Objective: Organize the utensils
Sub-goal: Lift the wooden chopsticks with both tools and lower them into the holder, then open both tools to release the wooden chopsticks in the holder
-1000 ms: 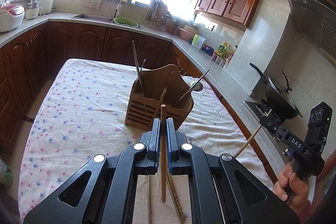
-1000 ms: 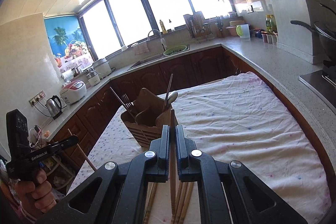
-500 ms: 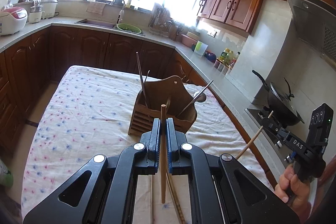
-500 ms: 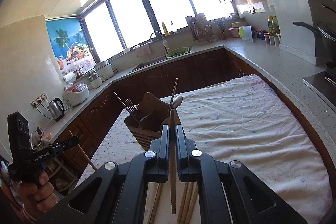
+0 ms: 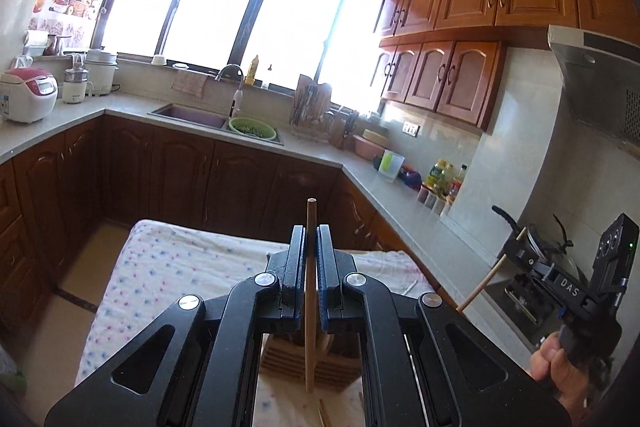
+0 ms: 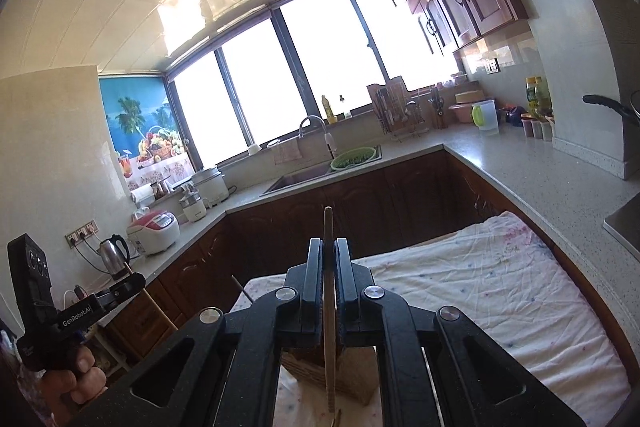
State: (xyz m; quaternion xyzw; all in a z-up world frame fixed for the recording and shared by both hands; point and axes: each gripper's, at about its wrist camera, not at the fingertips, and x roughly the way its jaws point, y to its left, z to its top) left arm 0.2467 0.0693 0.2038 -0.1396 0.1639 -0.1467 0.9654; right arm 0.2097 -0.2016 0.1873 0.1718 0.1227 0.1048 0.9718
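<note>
My left gripper (image 5: 311, 231) is shut on a wooden chopstick (image 5: 309, 307) that stands upright between its blue pads. Below it, mostly hidden by the fingers, sits the slatted wooden utensil holder (image 5: 288, 361) on the flowered tablecloth (image 5: 160, 267). My right gripper (image 6: 329, 243) is shut on a second upright chopstick (image 6: 329, 347) above the same holder (image 6: 354, 371). Each gripper appears in the other's view: the right gripper (image 5: 516, 251) with its chopstick (image 5: 486, 283), the left gripper (image 6: 134, 281) with its chopstick (image 6: 158, 309). Loose chopsticks (image 5: 323, 415) lie on the cloth under me.
L-shaped counters with dark cabinets wrap around the table. They carry a sink (image 5: 188, 113), a green colander (image 5: 252, 128), a rice cooker (image 5: 28, 95) and a kettle (image 6: 114, 254). A wok (image 5: 548, 239) stands on the stove at the right. A hand (image 5: 560, 371) holds the right gripper.
Both grippers rose and tilted upward, each carrying its chopstick. The holder slid from mid-view down under the fingers, and windows and ceiling now fill the views.
</note>
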